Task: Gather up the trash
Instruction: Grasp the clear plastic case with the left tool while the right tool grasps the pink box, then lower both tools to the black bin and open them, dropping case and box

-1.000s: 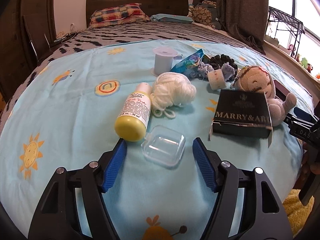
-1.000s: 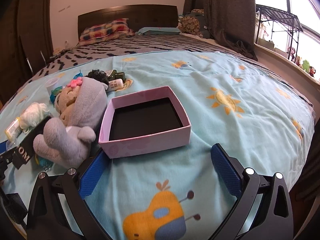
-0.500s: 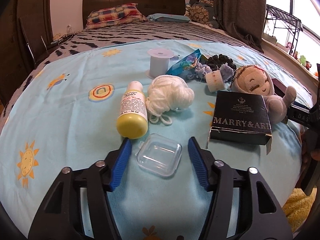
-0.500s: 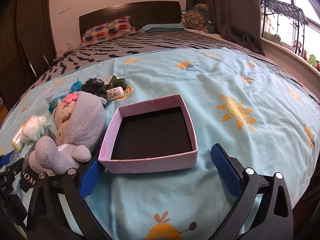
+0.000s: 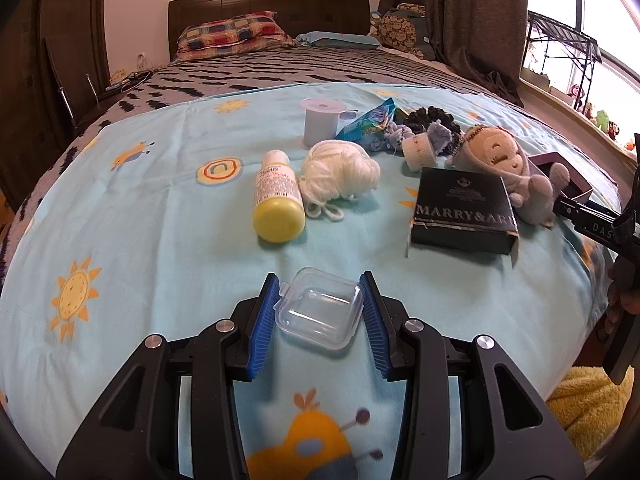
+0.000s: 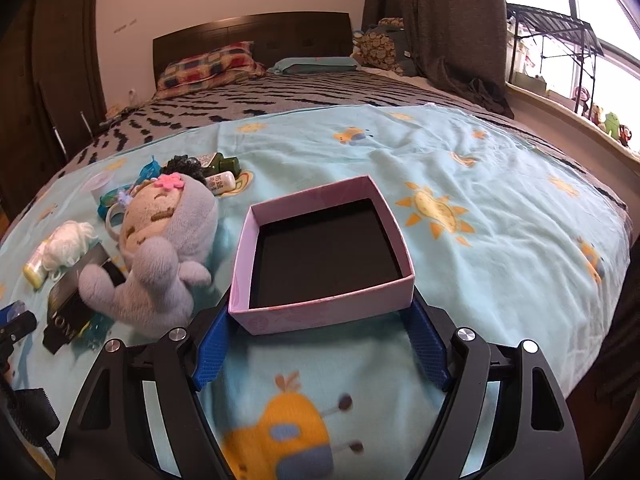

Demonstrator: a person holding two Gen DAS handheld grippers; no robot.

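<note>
Your bed (image 5: 160, 216) is soft. Left tool (image 5: 319, 314), closing in, now squeezes the clear box (image 5: 319, 313): lift slowly. Right tool (image 6: 320, 334), closing in, touches the pink box (image 6: 326, 308) sides: hold it steady.

Clear glossy plastic case (image 5: 318, 314), soft matt cotton blanket (image 5: 160, 240), fuzzy white yarn ball (image 5: 340, 172) behind case, matt pink cardboard box (image 6: 326, 308), plush grey doll (image 6: 160, 248) beside box
</note>
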